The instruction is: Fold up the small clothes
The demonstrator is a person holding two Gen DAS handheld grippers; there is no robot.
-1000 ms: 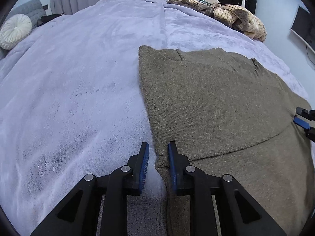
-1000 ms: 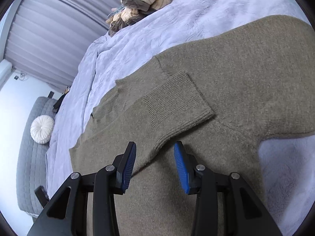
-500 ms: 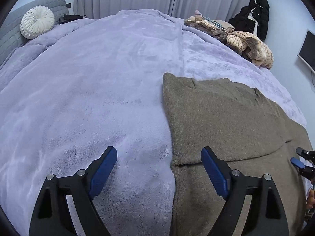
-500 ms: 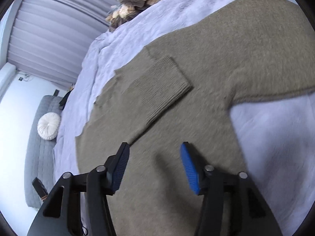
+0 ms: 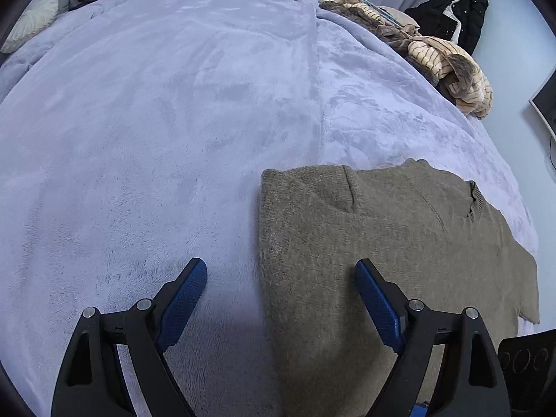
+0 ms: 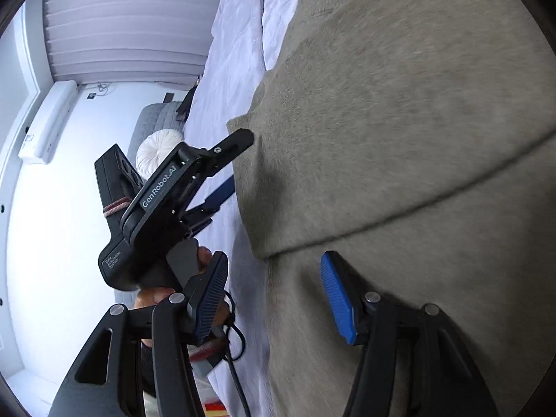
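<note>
Though its sleeves are folded in, the sweater [image 5: 382,243] at 4 o'clock on the bed [image 5: 156,139] probably awaits a final fold. Both the left gripper [image 5: 281,299] and right gripper [image 6: 274,295] stand open, empty; the left's jaws just narrowed slightly.

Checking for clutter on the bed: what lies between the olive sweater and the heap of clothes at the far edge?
Only bare lavender blanket between sweater and clothes heap, seen in the left wrist view.

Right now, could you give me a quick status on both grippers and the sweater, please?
Left gripper open, jaws just closing slightly, astride the sweater edge, nothing gripped. Right gripper open, empty. Sweater flat on the blanket, partly folded. Nothing in the way.
</note>
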